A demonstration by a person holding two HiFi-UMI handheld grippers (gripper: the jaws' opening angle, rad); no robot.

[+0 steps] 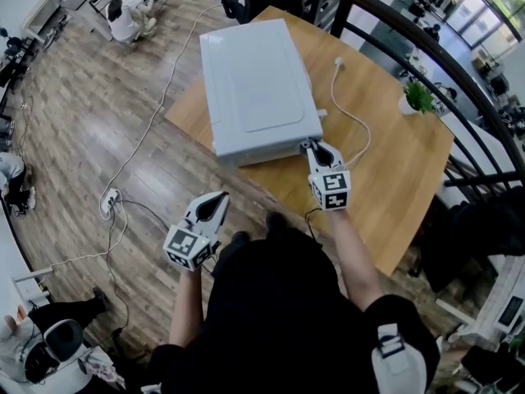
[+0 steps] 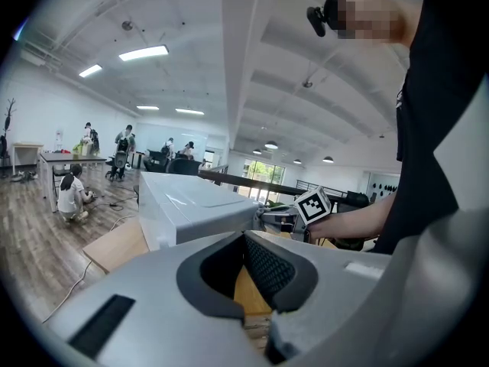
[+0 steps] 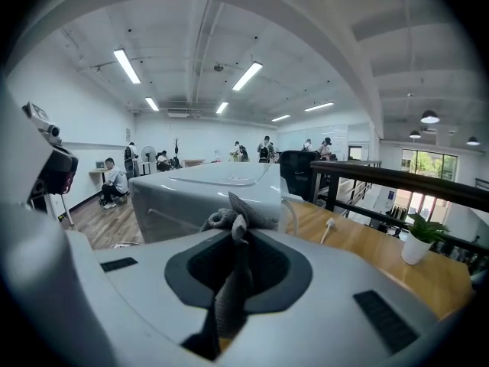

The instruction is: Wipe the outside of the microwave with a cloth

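**Cloth pinched and poised at the microwave's near right corner**

The microwave sits on the left part of the wooden table, its long top running from the near edge toward the far corner. The right gripper is at the box's near right corner. Its jaws are clamped on a grey cloth, and a crumpled tuft stands out past the tips, against or just short of the casing. The left gripper hangs off the table's near edge, well apart from the box. Its jaws are narrowly parted with nothing between them.

The cloth looks soft, limp and light. Gripped by a fold like this, it should drag flat only if the tuft is pressed against the shell. The microwave looks rigid, smooth-skinned and heavy enough to stay put under light strokes. If it did creep, the free gripper could brace the left side wall.

The white power cord trails over the table by the right side, and wiping that face could snag it. The broad top and the near face look like the easiest panels to reach.
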